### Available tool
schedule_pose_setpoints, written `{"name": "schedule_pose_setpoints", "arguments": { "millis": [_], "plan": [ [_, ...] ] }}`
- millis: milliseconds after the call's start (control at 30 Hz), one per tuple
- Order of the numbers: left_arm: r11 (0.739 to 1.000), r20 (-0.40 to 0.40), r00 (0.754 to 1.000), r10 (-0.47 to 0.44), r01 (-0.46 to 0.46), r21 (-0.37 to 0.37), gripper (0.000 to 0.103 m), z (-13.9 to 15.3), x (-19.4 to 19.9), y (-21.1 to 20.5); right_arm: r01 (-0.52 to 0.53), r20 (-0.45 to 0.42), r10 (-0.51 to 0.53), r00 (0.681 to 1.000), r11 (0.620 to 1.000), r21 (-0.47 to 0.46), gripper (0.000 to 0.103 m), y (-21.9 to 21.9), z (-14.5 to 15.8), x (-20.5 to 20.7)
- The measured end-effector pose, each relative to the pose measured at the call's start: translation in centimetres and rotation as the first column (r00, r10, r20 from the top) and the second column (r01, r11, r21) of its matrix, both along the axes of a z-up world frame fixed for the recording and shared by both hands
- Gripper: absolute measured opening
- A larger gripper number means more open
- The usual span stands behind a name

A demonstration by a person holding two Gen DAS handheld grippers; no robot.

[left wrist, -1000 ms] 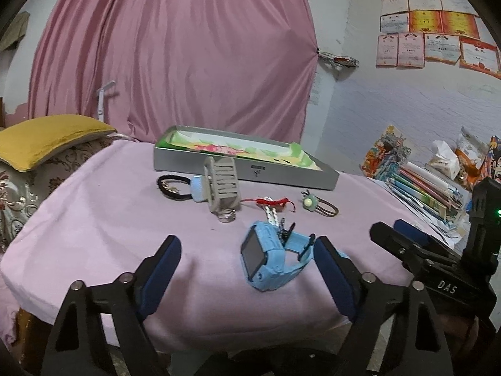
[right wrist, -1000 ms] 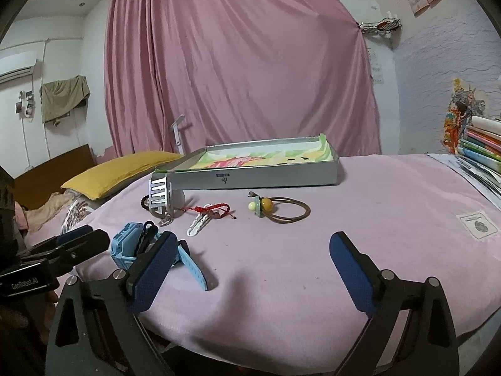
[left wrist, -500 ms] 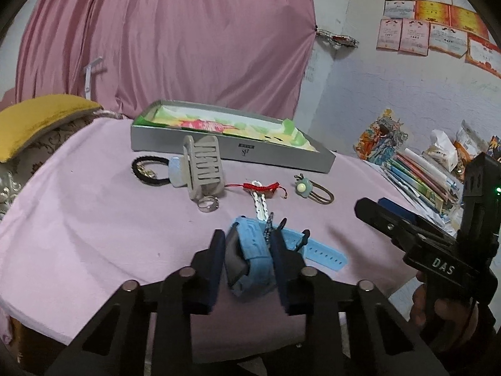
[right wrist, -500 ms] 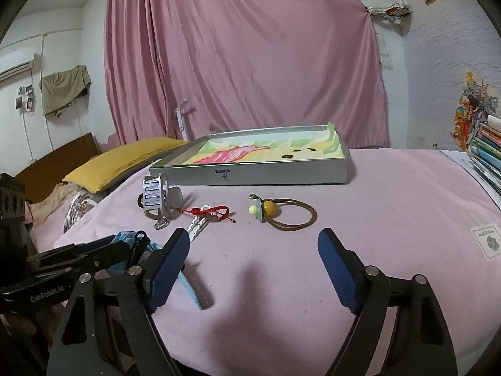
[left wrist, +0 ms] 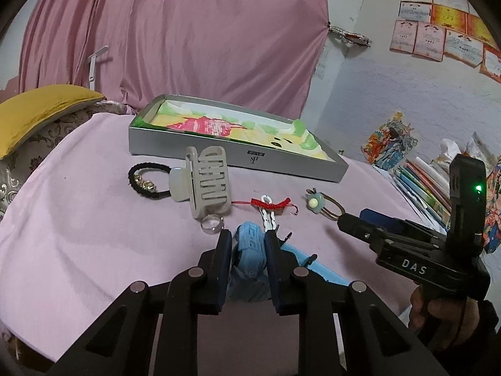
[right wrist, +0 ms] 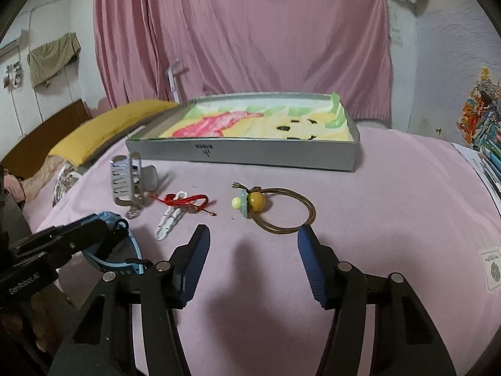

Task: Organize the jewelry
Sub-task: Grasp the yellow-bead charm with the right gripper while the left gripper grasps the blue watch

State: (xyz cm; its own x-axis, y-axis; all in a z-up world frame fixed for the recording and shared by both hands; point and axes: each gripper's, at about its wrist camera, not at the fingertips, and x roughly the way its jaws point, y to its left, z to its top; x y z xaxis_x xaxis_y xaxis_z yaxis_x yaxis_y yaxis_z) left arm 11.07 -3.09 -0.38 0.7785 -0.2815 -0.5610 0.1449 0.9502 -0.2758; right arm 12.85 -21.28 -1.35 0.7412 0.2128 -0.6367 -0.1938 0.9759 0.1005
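The left gripper (left wrist: 248,244) is sitting at lower centre of the left wrist view, its jaws clamped together on the body of the blue watch (left wrist: 250,247), whose strap is trailing to the right across the pink tablecloth (left wrist: 78,219). The right gripper (right wrist: 253,250) is hovering with jaws apart and nothing between them, low in the right wrist view, just short of the brown hair tie (right wrist: 281,213). The grey tray (left wrist: 238,153) is lying open at upper centre, beyond the hair claw (left wrist: 208,185), red cord (left wrist: 271,203) and ring (left wrist: 212,223). Judgement: the pickup of the watch is in hand; the next move is calling for a lift clear of the neighbouring pieces and a carry to the tray.
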Motion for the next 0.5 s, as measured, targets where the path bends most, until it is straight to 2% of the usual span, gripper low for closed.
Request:
{"name": "schedule_pose_setpoints", "arguments": {
  "millis": [333, 500],
  "plan": [
    [1.000, -0.036, 0.999, -0.019, 0.018, -0.010, 0.020, 0.3, 2.1, -0.1, -0.052, -0.113, 0.046, 0.992, 0.997, -0.052, 0.046, 1.6, -0.3, 4.1],
    [1.000, -0.031, 0.999, -0.031, 0.031, -0.001, 0.018, 0.4, 2.4, 0.0, -0.059, -0.173, 0.046, 0.984, 0.996, -0.071, 0.040, 2.1, -0.9, 5.9]
  ]
}}
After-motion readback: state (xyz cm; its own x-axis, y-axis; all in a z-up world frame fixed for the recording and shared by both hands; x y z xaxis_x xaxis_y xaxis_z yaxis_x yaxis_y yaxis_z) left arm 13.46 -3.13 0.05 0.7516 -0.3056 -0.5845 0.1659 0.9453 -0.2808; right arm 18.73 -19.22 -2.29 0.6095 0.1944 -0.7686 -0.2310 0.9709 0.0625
